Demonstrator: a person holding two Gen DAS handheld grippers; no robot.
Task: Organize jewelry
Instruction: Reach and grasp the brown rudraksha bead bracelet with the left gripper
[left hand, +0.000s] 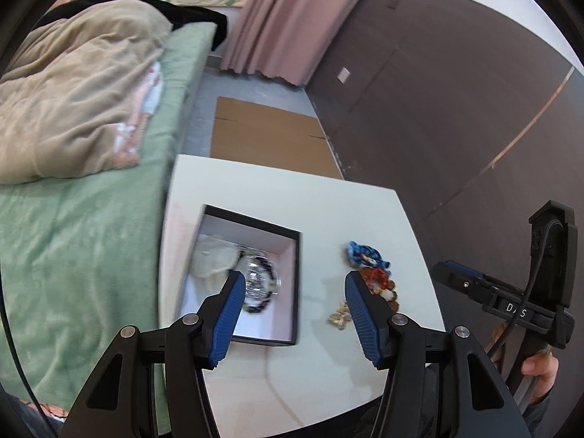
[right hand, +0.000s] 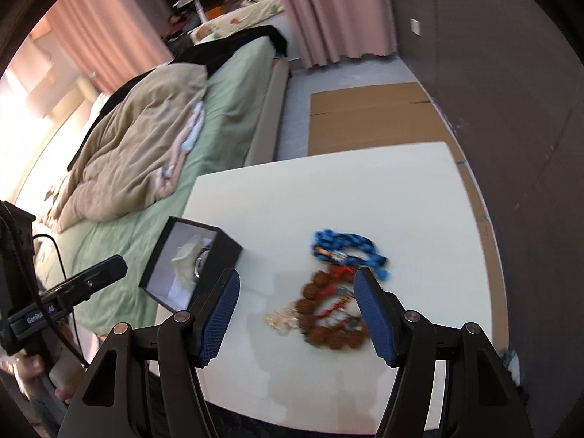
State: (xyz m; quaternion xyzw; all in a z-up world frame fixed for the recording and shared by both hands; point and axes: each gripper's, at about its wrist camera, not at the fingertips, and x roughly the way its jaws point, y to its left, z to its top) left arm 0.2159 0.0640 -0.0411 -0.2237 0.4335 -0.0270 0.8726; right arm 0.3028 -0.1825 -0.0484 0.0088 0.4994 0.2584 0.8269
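Observation:
A black box [left hand: 296, 255] with a white inside sits on the white table [left hand: 255, 189]. It holds a silver watch [left hand: 260, 278] and pale wrapping. It also shows in the right wrist view [right hand: 230, 246]. To its right lie a blue bead strand [left hand: 367, 253], a brown bead bracelet [right hand: 321, 314] with red cord, and a small pale gold piece [left hand: 339, 318]. My left gripper [left hand: 292, 294] is open above the box's right edge. My right gripper [right hand: 296, 294] is open above the brown bracelet.
A bed with a green sheet [left hand: 73, 237] and a beige duvet [left hand: 73, 91] lies left of the table. Flat cardboard [left hand: 270, 135] covers the floor behind it. A dark wall [left hand: 456, 109] runs along the right. Pink curtains [left hand: 292, 18] hang at the back.

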